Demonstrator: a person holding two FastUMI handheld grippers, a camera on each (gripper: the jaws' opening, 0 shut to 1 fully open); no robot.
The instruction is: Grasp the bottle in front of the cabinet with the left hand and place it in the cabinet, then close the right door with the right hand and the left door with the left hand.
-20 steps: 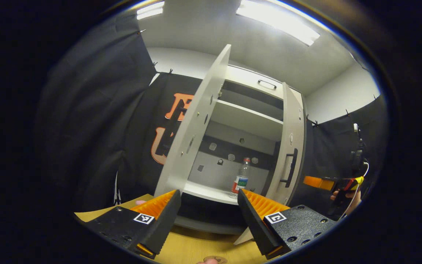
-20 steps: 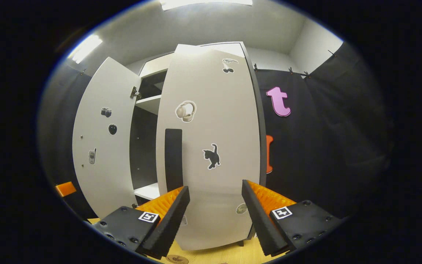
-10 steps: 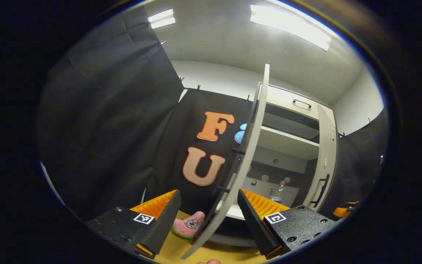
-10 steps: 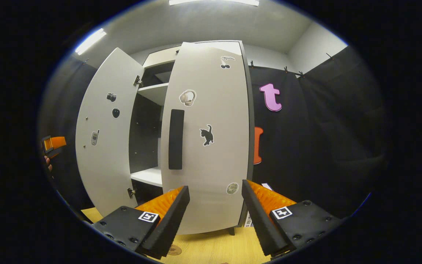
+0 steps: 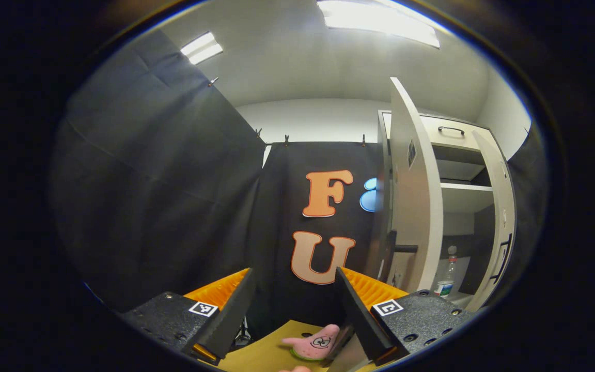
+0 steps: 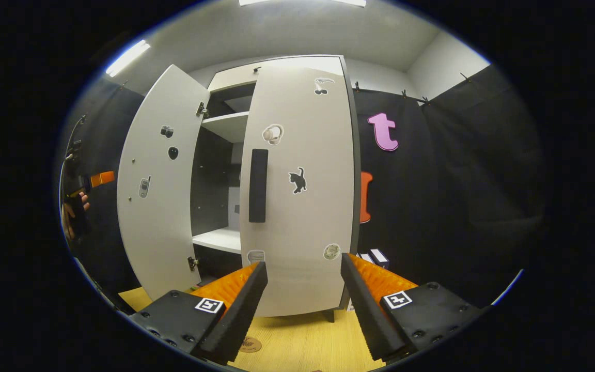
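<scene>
Between the spread fingers of the left gripper, nothing is held; it has swung within 1 second from facing the shelves to the outer side of the left door, so closing that door looks next. Past the door's edge the bottle stands on the lower shelf of the cabinet, already placed. Wide and empty too, the right gripper has backed off the right door, now nearly shut. A pink star toy lies on the table just beside the left door's foot and might catch a low approach.
</scene>
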